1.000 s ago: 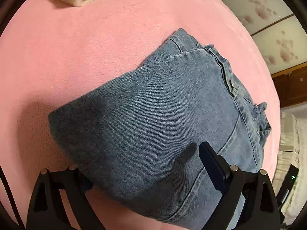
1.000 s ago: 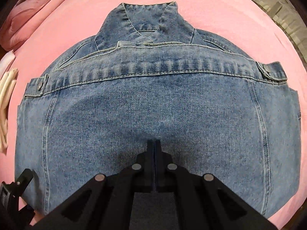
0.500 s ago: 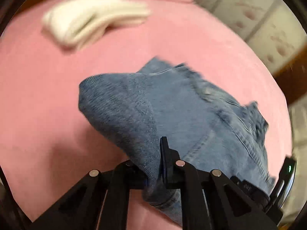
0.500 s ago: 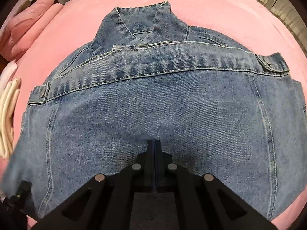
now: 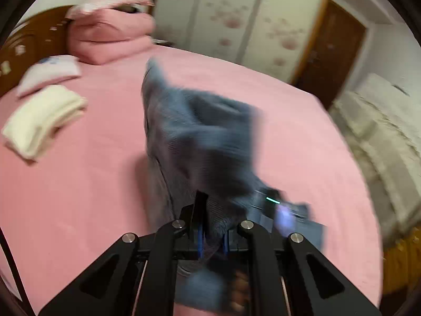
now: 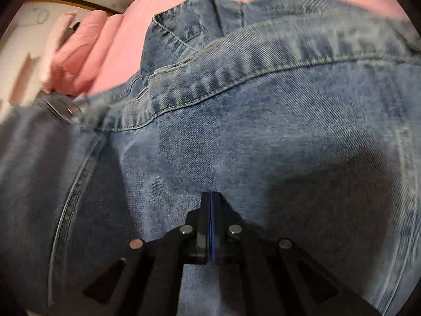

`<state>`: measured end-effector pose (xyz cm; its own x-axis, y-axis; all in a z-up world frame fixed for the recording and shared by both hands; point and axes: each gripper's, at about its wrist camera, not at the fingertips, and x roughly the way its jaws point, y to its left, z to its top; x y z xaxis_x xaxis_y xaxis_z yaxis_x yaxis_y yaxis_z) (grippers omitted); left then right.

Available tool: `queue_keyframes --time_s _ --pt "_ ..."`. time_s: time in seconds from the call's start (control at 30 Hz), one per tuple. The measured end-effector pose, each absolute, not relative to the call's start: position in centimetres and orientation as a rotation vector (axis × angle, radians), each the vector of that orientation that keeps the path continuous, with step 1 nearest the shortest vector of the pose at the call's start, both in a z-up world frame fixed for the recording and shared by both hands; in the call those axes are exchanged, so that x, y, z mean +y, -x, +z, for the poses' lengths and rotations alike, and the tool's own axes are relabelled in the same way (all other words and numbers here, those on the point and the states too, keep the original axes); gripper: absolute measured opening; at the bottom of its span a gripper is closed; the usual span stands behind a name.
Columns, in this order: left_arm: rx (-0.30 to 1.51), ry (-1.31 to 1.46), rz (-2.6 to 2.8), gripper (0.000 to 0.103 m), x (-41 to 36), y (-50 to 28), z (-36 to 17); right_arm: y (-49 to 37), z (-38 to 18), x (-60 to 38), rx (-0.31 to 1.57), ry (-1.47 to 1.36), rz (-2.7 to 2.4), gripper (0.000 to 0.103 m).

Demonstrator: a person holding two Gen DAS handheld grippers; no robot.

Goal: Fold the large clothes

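A blue denim jacket [image 6: 263, 118] lies on the pink bed sheet [image 5: 79, 184], collar [image 6: 184, 26] at the far end. My left gripper [image 5: 213, 218] is shut on a fold of the jacket [image 5: 200, 137], which hangs lifted and blurred in front of it. My right gripper [image 6: 210, 197] is shut, its fingers pressed together with no cloth between them, tips low over the jacket's back panel. In the left wrist view the right gripper's body [image 5: 273, 200] shows behind the raised cloth, with a green light.
A folded cream garment [image 5: 42, 121] and a white pillow [image 5: 50, 71] lie at the bed's left. Stacked pink bedding [image 5: 110, 34] sits by the wooden headboard [image 5: 26, 44]. Wardrobe doors [image 5: 236, 13] stand behind; pale bedding [image 5: 381, 131] lies beyond the bed's right edge.
My left gripper closed on the jacket's side and swung up and across, lifting the cloth off the bed. My right gripper stayed shut and shifted over the jacket, its view tilting.
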<state>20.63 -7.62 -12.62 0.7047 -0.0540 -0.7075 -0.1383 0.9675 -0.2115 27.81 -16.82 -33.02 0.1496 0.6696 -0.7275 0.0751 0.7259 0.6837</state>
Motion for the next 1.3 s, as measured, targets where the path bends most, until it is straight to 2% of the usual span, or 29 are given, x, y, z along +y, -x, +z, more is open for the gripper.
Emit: queue_keyframes --time_s 0.2,0.37,0.57,0.67,0.7,0.83,0.97,1.13,1.3 --pt "0.840 0.031 -0.195 0.008 -19.1 -18.1 -14.5 -27.6 -35.4 -20.6 1.426 -0.788 0.689 0.000" --pt "0.865 -0.126 -0.216 0.008 -23.4 -17.0 -16.2 -26.6 -37.1 -23.3 1.395 -0.891 0.809 0.000" --pt "0.855 -0.129 -0.202 0.008 -23.3 -16.7 -15.2 -27.1 -37.0 -24.2 1.430 -0.894 0.795 0.000" --pt "0.832 -0.083 -0.217 0.008 -21.2 -15.7 -13.6 -28.3 -36.1 -25.5 1.516 -0.924 0.769 0.000" --pt "0.813 -0.069 -0.227 0.008 -21.1 -15.4 -13.0 -28.8 -35.6 -26.1 1.509 -0.924 0.772 0.004" --pt "0.781 -0.068 -0.246 0.008 -21.5 -15.8 -11.7 -32.3 -31.8 -30.4 1.379 -0.884 0.728 0.004" --pt "0.809 -0.066 -0.245 0.008 -22.0 -16.3 -12.5 -35.7 -28.9 -36.0 1.282 -0.852 0.626 0.004" --pt "0.847 -0.084 -0.279 0.008 -23.3 -15.7 -14.6 -36.5 -28.1 -39.9 1.362 -0.619 0.521 0.005" --pt "0.927 -0.122 -0.333 0.008 -24.4 -14.6 -18.0 -34.0 -29.4 -46.1 1.354 -0.757 0.509 0.005"
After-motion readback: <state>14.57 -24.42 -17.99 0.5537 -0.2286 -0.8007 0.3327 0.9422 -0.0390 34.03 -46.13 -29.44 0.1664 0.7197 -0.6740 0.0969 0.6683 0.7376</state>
